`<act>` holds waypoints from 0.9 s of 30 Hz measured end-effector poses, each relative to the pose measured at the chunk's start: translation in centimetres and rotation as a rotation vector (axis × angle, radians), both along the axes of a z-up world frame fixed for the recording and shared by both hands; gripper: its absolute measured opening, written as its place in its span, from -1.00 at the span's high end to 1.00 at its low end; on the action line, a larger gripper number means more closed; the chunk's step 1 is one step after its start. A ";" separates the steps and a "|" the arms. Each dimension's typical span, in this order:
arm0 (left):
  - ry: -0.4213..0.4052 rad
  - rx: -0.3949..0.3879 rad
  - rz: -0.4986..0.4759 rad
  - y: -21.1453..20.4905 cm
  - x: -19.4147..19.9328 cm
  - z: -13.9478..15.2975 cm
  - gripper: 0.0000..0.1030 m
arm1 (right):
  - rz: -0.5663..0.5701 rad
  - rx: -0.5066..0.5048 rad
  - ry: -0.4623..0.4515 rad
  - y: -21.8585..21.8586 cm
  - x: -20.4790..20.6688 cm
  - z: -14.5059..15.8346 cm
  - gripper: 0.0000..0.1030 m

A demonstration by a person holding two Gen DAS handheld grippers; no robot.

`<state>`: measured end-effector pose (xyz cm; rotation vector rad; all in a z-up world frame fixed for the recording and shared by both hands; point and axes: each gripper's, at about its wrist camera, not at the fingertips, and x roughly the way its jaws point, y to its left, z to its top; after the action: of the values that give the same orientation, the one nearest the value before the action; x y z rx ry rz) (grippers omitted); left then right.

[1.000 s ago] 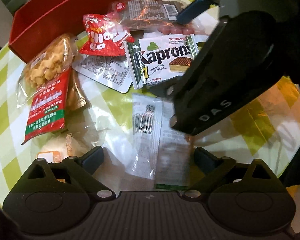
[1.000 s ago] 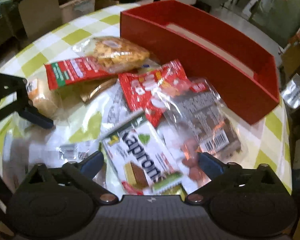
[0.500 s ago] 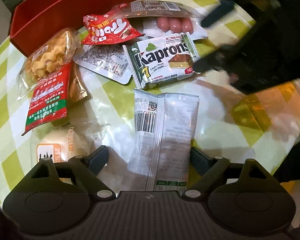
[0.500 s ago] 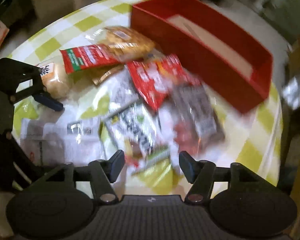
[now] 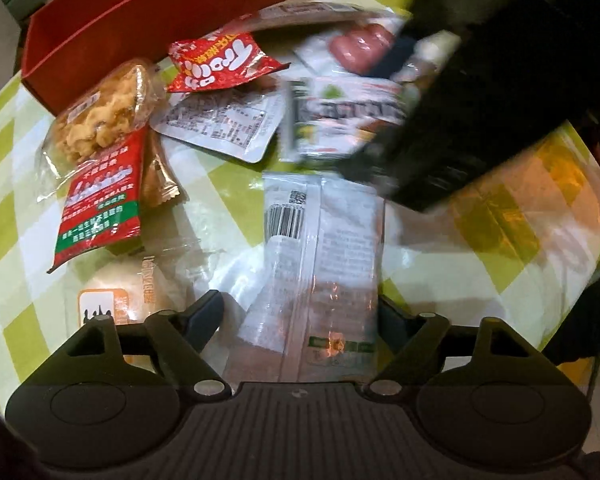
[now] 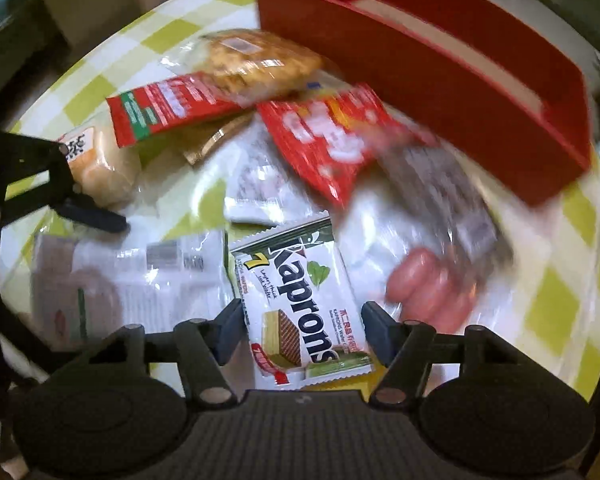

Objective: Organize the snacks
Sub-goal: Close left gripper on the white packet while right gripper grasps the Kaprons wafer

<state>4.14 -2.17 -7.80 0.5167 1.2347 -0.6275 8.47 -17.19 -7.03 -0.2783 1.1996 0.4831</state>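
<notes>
- The right hand-held gripper points steeply down over the Kaprons wafer pack, which lies flat on the checked table. Its jaws have just been closing; each pad now sits at a long edge of the pack, pinching it across its width.
- The pack's long axis runs away from the gripper toward the red box, which stands beyond the pile, well apart.
- The left hand-held gripper has also been narrowing its jaws. They straddle a white barcoded sachet without clearly pressing it, so I read them as spread.
- In the way, by my judgement: the sausage pack just beside the wafers, and the red snack bag between wafers and box.
- Further left lie a fried-snack bag and a bun.
</notes>
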 end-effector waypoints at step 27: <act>-0.048 -0.041 0.175 -2.1 0.3 3.3 -0.01 | -0.375 0.193 -0.096 -4.7 -8.4 5.1 -0.37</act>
<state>4.48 -4.26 -4.54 0.3829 1.2047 -0.4883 0.05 -21.90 -1.96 0.0890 1.0714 0.2510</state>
